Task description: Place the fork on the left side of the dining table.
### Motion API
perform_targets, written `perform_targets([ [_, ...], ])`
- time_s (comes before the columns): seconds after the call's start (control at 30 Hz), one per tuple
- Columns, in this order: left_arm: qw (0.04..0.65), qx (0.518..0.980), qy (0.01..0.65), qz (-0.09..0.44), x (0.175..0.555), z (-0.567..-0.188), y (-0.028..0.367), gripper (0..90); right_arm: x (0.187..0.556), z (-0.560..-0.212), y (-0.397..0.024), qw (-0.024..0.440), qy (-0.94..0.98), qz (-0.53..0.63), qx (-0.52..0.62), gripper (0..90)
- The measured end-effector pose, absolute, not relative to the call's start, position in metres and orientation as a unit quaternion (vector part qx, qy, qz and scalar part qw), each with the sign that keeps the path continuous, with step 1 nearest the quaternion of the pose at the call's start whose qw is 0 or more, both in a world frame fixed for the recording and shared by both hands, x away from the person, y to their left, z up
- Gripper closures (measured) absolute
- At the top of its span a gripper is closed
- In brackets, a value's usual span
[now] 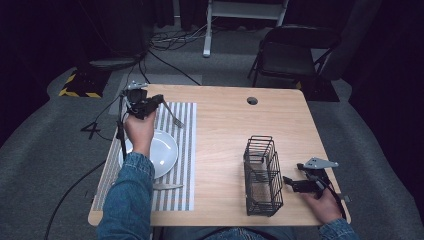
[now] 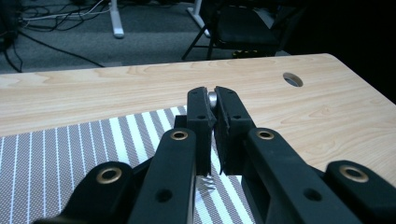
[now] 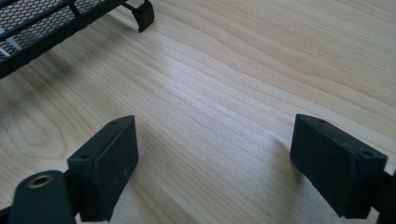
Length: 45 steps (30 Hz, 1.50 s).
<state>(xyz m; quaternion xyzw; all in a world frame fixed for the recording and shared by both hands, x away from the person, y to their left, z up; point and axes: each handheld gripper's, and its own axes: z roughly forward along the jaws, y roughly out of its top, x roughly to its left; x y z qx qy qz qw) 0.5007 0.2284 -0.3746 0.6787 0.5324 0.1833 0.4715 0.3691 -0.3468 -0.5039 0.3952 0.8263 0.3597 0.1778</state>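
Denim sleeves enter from the near edge. Left hand-held gripper (image 1: 159, 101) is clamped on a fork (image 1: 172, 117), held above the striped placemat (image 1: 185, 150) beyond the white plate (image 1: 162, 150). Right hand-held gripper (image 3: 212, 165) rests with jaws apart on the surface (image 1: 225, 130) beside the wire basket (image 1: 262, 175).

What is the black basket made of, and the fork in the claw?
The black wire basket looks like thin metal rods with a dull dark coating; you can see through its grid. The shiny silver fork, held in the left claw, gleams like polished steel.
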Motion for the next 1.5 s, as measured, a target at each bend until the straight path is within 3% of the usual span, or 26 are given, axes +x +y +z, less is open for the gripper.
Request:
perform_targets([
  [0.3,0.443,0.675,0.557,0.194,0.506,-0.381,0.243,80.6,0.369,-0.504,-0.347,0.178,0.826,0.359,0.396,15.3],
  [0.97,0.408,0.66,0.607,0.174,0.516,-0.398,0.273,57.0,0.369,-0.504,-0.347,0.18,0.825,0.359,0.398,15.2],
  [1.5,0.398,0.645,0.632,0.16,0.527,-0.418,0.289,52.3,0.369,-0.504,-0.347,0.18,0.825,0.359,0.398,15.1],
])
